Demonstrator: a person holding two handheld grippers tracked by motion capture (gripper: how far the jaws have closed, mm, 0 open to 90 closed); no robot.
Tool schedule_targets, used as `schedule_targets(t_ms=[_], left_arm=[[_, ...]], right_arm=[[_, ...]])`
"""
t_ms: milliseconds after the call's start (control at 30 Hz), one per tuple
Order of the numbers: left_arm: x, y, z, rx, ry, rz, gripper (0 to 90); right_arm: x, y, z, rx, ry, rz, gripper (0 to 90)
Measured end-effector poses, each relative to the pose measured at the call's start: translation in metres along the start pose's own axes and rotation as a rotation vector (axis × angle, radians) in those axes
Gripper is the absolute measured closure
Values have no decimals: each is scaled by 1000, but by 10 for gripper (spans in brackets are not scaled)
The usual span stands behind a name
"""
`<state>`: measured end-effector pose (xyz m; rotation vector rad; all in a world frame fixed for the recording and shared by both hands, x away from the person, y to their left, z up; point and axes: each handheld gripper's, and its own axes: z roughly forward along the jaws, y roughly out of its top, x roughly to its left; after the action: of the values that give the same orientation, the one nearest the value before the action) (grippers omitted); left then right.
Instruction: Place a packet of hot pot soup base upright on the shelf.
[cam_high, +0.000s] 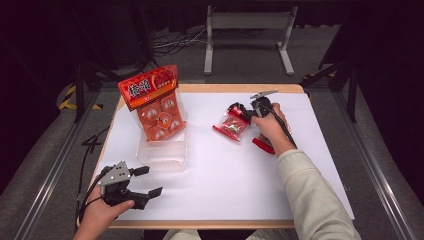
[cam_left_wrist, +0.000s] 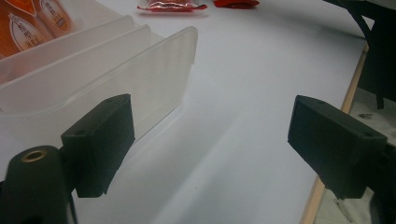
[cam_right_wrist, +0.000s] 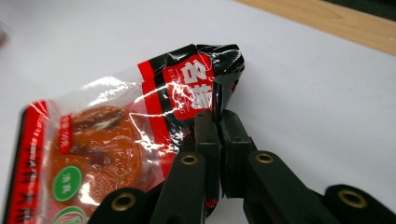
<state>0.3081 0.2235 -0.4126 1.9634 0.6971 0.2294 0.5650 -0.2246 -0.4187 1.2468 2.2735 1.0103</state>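
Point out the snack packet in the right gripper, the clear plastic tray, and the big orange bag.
snack packet (cam_right_wrist: 93, 154), right gripper view, clear front.
clear plastic tray (cam_high: 162, 154), high view, front wall.
big orange bag (cam_high: 147, 86), high view, top label.

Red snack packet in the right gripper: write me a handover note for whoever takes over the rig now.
Right gripper: shut on the red snack packet, pinching its black end on the white table.
Left gripper: open, holding nothing, beside the clear divided tray.
Done: orange bag stands in the tray.
Left: probably move this packet to the tray, then the second red packet by the right hand.
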Motion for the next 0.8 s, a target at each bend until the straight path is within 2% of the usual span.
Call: schedule_targets(t_ms=[100,233,467,600,800], left_arm=[[-1,0,0,1,-2,-5,153],[-1,1,1,2,-1,1,154],[0,1,1,4,-2,6,155],[0,1,2,4,-5,2,155],[0,1,2,5,-4,1,155]], right_arm=[[0,5,-10,-51,28,21,882],[4,10,-21,-89,43,26,876],[12,18,-40,-149,62,-2,879],[16,22,-51,-171,80,-2,880],[23,26,-66,-216,112,-37,882]])
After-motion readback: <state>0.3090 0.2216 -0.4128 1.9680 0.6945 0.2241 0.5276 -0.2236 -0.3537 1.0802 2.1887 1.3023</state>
